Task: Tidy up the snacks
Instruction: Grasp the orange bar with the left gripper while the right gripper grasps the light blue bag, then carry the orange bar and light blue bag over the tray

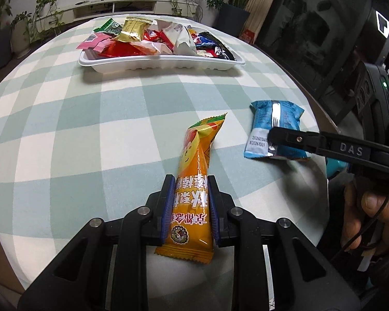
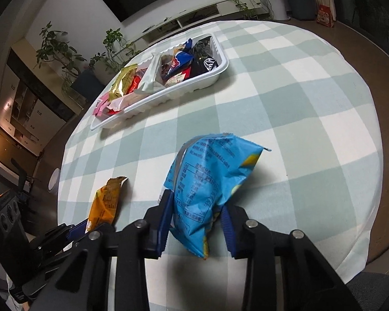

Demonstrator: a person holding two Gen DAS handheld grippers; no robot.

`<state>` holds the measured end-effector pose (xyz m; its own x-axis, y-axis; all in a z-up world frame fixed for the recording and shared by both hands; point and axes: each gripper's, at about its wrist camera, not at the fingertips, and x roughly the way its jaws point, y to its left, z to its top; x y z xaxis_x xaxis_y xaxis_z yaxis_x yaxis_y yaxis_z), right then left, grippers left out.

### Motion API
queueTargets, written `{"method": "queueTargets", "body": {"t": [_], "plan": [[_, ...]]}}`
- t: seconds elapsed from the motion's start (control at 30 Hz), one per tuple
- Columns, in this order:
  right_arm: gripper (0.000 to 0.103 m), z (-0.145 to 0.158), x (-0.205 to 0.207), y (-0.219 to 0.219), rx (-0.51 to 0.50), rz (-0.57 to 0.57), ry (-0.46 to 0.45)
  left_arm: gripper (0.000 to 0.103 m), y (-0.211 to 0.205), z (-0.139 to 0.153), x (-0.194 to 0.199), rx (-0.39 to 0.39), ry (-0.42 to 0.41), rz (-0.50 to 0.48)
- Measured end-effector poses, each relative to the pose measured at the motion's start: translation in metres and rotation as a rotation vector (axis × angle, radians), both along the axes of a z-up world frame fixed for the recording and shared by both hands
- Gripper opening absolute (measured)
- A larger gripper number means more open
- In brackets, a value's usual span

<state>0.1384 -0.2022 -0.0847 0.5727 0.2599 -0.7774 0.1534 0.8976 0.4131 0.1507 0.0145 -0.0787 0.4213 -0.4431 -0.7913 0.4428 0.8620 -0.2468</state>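
My left gripper is shut on a long orange snack packet, held just above the checked tablecloth; the packet also shows in the right wrist view. My right gripper is shut on a crumpled blue snack bag, lifted off the table. In the left wrist view the blue bag sits at the right, with the right gripper's black fingers clamped on it. A white tray full of mixed snack packets stands at the far side of the table, also in the right wrist view.
The round table has a green-and-white checked cloth. Its edge curves close on the right. Potted plants and a low white TV unit stand beyond the table. A person's hand holds the right gripper.
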Motion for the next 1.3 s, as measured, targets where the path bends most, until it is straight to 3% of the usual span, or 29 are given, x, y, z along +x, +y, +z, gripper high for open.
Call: {"method": "queueTargets", "body": {"t": [0.2, 0.3, 0.47, 0.73, 0.93, 1.07, 1.2, 1.3], "plan": [[0.029, 0.014, -0.018, -0.003, 0.039, 0.014, -0.072, 0.022, 0.005, 0.0, 0.0, -0.039, 0.011, 0.016], [0.028, 0.023, -0.021, -0.005, 0.013, 0.021, -0.096, 0.022, 0.006, 0.001, 0.0, -0.051, 0.015, 0.022], [0.027, 0.037, -0.027, -0.019, 0.072, 0.003, -0.129, 0.022, 0.013, 0.009, 0.001, -0.094, 0.019, 0.033], [0.027, 0.088, -0.022, -0.051, 0.063, -0.009, -0.226, 0.022, 0.032, 0.072, 0.032, -0.15, -0.081, 0.061], [0.027, 0.149, 0.016, -0.06, -0.011, 0.058, -0.33, 0.022, 0.032, 0.129, 0.09, -0.181, -0.164, 0.096], [0.027, 0.178, 0.063, -0.047, -0.045, 0.147, -0.355, 0.022, 0.017, 0.146, 0.135, -0.178, -0.176, 0.113], [0.027, 0.165, 0.119, -0.036, -0.044, 0.196, -0.276, 0.022, -0.013, 0.14, 0.171, -0.117, -0.164, 0.1], [0.027, 0.143, 0.151, -0.026, -0.057, 0.245, -0.216, 0.022, -0.04, 0.116, 0.193, -0.071, -0.132, 0.084]]}}
